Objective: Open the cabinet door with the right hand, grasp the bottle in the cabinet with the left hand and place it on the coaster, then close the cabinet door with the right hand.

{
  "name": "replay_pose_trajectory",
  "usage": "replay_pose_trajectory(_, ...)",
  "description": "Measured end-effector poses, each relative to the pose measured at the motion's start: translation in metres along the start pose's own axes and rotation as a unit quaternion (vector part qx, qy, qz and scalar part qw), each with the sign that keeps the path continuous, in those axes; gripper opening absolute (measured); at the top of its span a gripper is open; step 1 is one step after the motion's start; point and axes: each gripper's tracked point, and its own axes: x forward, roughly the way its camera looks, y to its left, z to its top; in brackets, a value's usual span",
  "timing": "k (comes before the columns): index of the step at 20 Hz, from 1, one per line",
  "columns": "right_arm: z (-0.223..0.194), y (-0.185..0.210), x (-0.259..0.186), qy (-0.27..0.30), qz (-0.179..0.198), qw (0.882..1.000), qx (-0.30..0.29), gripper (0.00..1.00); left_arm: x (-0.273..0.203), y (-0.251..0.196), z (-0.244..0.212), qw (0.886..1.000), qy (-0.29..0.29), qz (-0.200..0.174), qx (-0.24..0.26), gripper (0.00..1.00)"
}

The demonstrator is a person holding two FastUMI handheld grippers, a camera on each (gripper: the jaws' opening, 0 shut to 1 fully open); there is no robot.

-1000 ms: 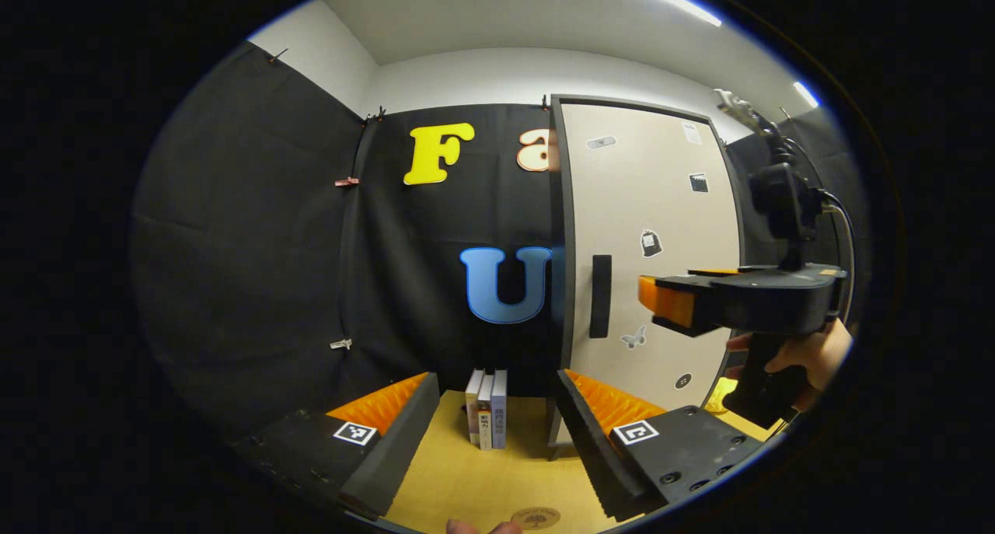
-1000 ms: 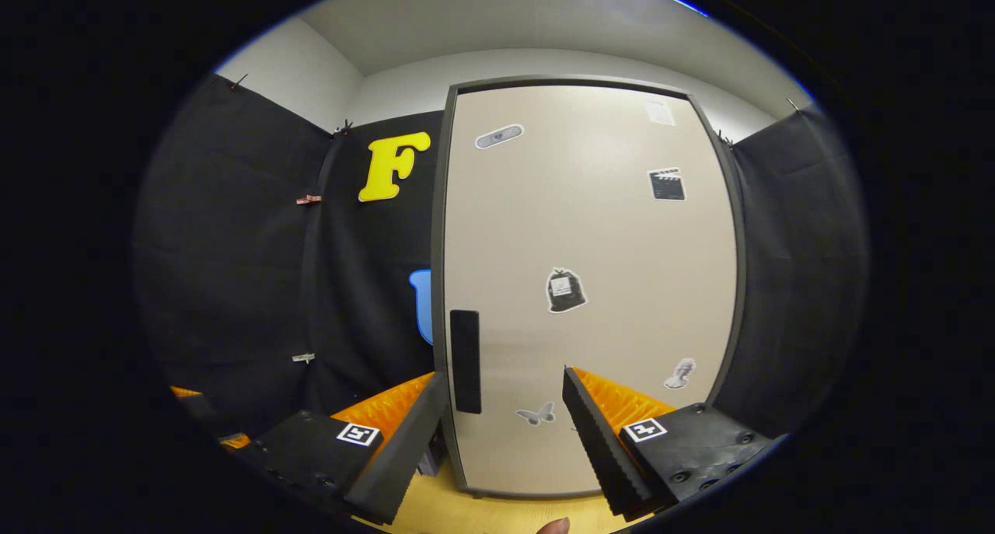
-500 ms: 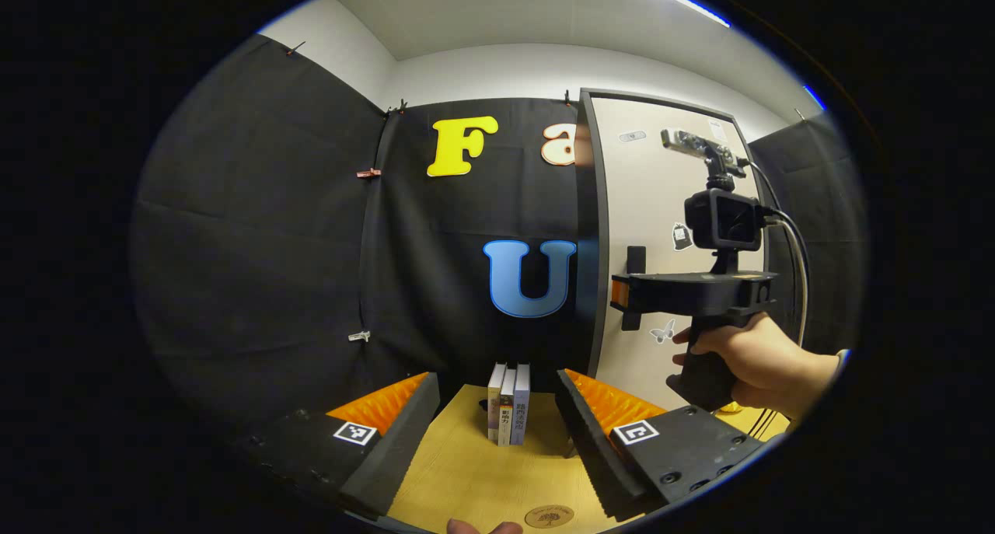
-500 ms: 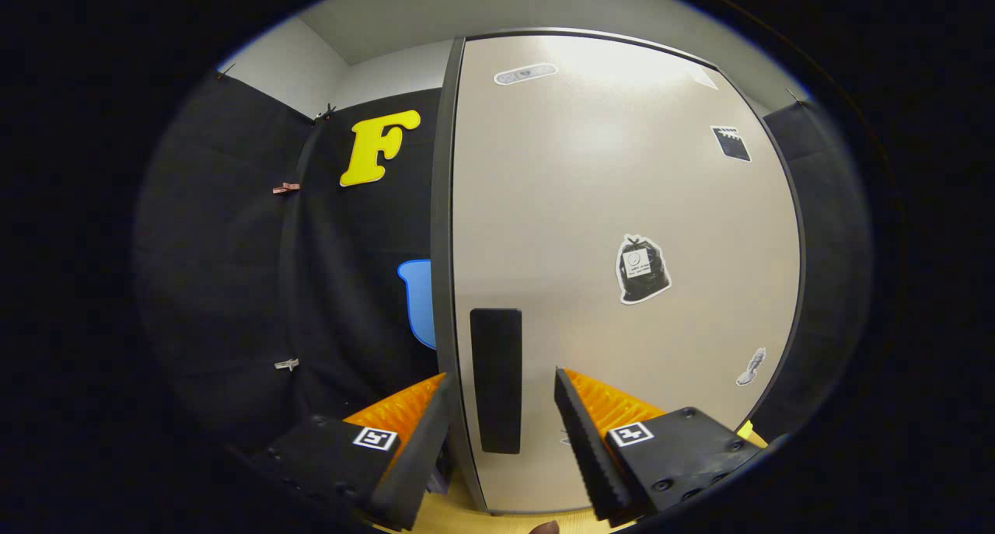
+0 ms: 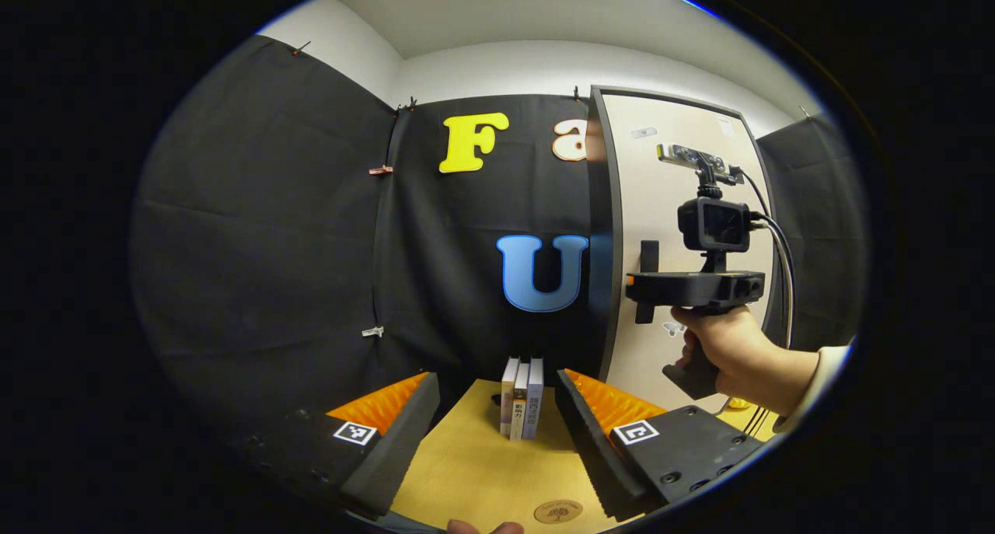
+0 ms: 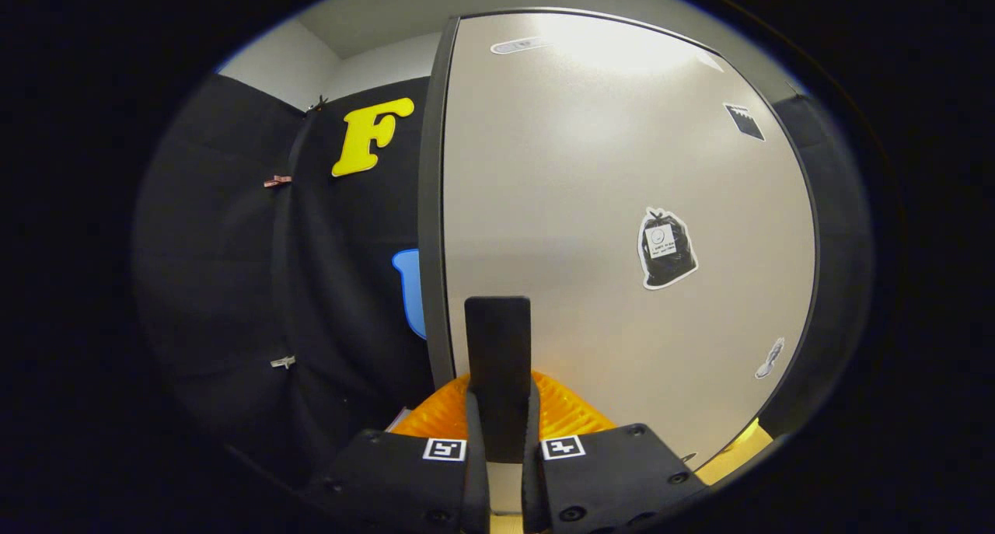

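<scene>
Since the frame half a second back, the right gripper point(image 6: 501, 433) has gone from straddling the door handle point(image 6: 498, 363) with fingers apart to clamping on it; both fingers now press its lower end, at bottom centre of the right gripper view. In the left gripper view the same gripper point(image 5: 636, 289) sits at the handle point(image 5: 647, 279), right of centre, with the hand point(image 5: 727, 347) below it.

Cabinet door point(image 6: 622, 231): shut, flush in its dark frame, filling the right half of the right gripper view. Bottle: behind this door by the task's account; not yet visible, so its position inside cannot be told. Coaster point(image 5: 558, 511): flat on the wooden table point(image 5: 466, 472) at the bottom edge of the left gripper view, just ahead of the left gripper point(image 5: 497, 433), whose fingers stand wide apart and hold nothing. Three books point(image 5: 522, 406) stand upright farther back, near the cabinet's left edge.

Risks, as judged:
- The grip covers the handle's lower end alone; a pull off the door's swing arc could slip the fingers off.
- A sharp pull could jolt the cabinet and topple the bottle inside.
- The door appears hinged on the right, so its free edge swings out past the books; any contact there would knock them over.
- The left gripper waits near that swing path and could be struck.
</scene>
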Motion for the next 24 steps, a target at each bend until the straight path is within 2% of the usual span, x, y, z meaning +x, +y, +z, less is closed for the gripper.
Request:
replay_pose_trajectory(1, 0.001, 0.0, -0.004, 0.007, 0.01, 1.0, 0.001, 0.2, -0.003, -0.001, 0.002, 1.0, -0.002, 0.0, 0.001, 0.95)
replay_pose_trajectory(2, -0.001, 0.001, -0.007, 0.01, 0.016, 1.0, 0.001, 0.14, -0.005, -0.002, 0.004, 1.0, -0.004, -0.002, 0.0, 0.95)
replay_pose_trajectory(7, 0.0, 0.007, -0.063, 0.01, 0.058, 0.998, 0.014, 0.14, -0.016, -0.018, 0.011, 1.0, -0.012, -0.016, 0.002, 0.95)
replay_pose_trajectory(13, 0.004, -0.015, -0.133, 0.008, 0.091, 0.996, 0.02, 0.14, -0.021, -0.037, 0.017, 0.999, -0.017, -0.036, 0.004, 0.94)
replay_pose_trajectory(19, 0.007, -0.051, -0.187, 0.004, 0.089, 0.996, 0.023, 0.14, -0.021, -0.064, 0.025, 0.998, -0.024, -0.06, 0.006, 0.94)
replay_pose_trajectory(24, 0.01, -0.09, -0.224, -0.005, 0.062, 0.998, 0.016, 0.13, -0.016, -0.095, 0.023, 0.996, -0.026, -0.09, 0.005, 0.95)
